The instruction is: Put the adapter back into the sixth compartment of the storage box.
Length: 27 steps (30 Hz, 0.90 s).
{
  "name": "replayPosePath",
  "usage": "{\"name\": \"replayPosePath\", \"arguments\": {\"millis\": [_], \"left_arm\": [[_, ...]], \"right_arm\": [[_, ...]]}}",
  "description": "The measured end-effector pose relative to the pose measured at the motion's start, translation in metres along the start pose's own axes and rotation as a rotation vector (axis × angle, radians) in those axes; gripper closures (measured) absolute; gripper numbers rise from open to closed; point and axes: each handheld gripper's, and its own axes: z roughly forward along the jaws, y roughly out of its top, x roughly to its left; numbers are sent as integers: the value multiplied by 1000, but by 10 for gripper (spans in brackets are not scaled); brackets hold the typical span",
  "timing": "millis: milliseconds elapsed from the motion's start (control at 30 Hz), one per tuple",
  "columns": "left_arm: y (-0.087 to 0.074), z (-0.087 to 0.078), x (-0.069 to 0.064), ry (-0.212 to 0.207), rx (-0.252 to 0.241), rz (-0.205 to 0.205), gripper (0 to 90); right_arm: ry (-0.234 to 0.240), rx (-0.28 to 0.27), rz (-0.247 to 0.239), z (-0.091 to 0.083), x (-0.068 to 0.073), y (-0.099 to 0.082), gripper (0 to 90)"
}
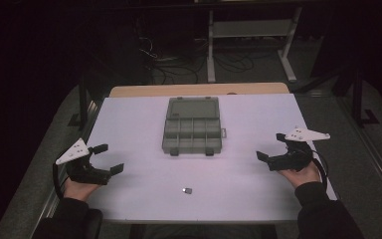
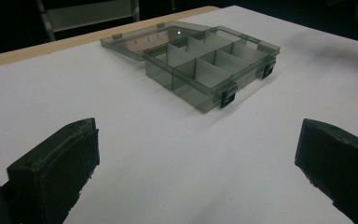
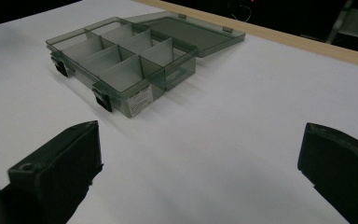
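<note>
On the white, matte tabletop point(image 1: 139, 119), near its middle, lies a smoky grey translucent plastic organiser box point(image 1: 192, 134); its flat lid point(image 1: 193, 108) is thrown back and rests on the table beyond it, hinged along the far edge. Thin upright dividers cut the tray into small rectangular compartments, and two dark clasps hang from the near wall; a pale label sits on one end wall in the right gripper view point(image 3: 140, 100). Nearer the person, well apart from the box, a small dull metallic piece point(image 1: 187, 190) lies by itself on the bare surface — too small to make out its shape.

At the table's left edge the left gripper point(image 1: 107, 158), black and blocky with a pale three-cornered plate on top, is held with its jaws spread wide and nothing between them; its own view shows two chunky, rough-faced black pads with plain table in the gap. At the right edge the right gripper point(image 1: 271, 146) mirrors it — jaws fully apart, empty, hovering just over the surface; a wooden strip point(image 1: 199, 89) edges the table's far side.
</note>
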Motion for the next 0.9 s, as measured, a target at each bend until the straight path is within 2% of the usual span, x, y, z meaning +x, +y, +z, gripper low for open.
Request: {"name": "replayPosePath", "arguments": {"millis": [800,900], "left_arm": [[-1,1,0,-11,11,5,0],[0,2,0,-14,14,6,0]], "right_arm": [[-3,24,-2,-1,0,0,0],[2,44,-6,1,0,2,0]]}}
